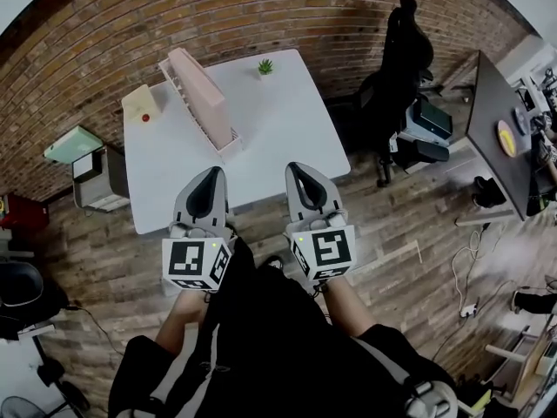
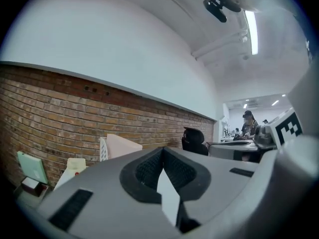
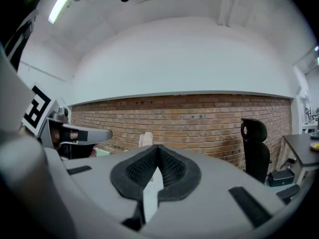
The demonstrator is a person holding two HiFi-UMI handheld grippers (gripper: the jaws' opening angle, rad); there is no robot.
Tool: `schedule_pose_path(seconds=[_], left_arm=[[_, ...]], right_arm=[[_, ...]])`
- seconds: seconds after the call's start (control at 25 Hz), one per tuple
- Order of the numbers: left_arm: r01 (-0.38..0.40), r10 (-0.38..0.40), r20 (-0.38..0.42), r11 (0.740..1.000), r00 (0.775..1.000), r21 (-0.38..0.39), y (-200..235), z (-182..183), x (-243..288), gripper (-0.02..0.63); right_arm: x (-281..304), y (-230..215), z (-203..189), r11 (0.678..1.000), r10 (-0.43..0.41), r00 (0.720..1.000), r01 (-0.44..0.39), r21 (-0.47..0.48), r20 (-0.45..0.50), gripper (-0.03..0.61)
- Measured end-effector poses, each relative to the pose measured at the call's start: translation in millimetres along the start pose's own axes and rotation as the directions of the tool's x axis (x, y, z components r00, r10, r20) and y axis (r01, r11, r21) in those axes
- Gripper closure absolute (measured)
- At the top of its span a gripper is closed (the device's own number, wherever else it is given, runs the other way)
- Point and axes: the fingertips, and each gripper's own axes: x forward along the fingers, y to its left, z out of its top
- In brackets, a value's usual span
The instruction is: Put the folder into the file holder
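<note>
At the far left of the white worktop (image 1: 287, 120), a cream box (image 1: 139, 104) is sitting near the corner. Just to its right, the white file holder (image 1: 228, 148) is lying diagonally across the worktop. The pink folder (image 1: 202, 94) is standing on edge inside it. By my reading the task is looking finished: no other folder is showing on the worktop, and nothing is waiting to be picked up. A small plant (image 1: 265, 66) is standing at the worktop's far edge.

Closer in, the left gripper (image 1: 211, 174) is hovering over the near edge, well apart from the holder. Its fingers (image 2: 144, 171) are pressing together with nothing between them. The right gripper (image 1: 298, 171) is hovering beside it, its fingers (image 3: 172, 169) likewise closed tight and empty. Further right, a black office chair (image 1: 405, 68) is standing on the floor.

The folder is covering most of the holder's dividers, so I cannot tell which slot it is occupying or how deep it is sitting. The gripper bodies are blocking the worktop in both gripper views, leaving only the top of the folder peeking above them. The marker cubes are hiding the person's hands.
</note>
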Motion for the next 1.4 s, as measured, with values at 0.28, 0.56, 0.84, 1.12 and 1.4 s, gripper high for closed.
schedule_pose_path(seconds=[0.28, 0.56, 0.84, 1.12, 1.4], left_arm=[[0.0, 0.0, 0.028, 1.0, 1.0, -0.008, -4, 12, 3, 0.592], [0.004, -0.005, 0.036, 1.0, 0.999, 0.016, -7, 13, 7, 0.592], [-0.001, 0.0, 0.026, 1.0, 1.0, 0.019, -3, 10, 4, 0.592], [-0.004, 0.004, 0.017, 0.999, 1.0, 0.036, 4, 9, 6, 0.592], [-0.01, 0.01, 0.015, 0.999, 1.0, 0.035, 14, 10, 10, 0.592]], right_arm=[[-6, -5, 17, 1.0, -0.008, 1.0, 0.008, -0.021, 0.027, 0.571], [-4, -8, 18, 0.999, -0.014, 1.0, 0.015, -0.031, 0.024, 0.571], [0, -5, 17, 1.0, -0.011, 0.999, 0.011, -0.02, 0.03, 0.571], [5, -2, 15, 1.0, -0.009, 1.0, 0.01, -0.025, 0.029, 0.571], [13, -5, 12, 0.999, -0.016, 1.0, 0.017, -0.031, 0.018, 0.571]])
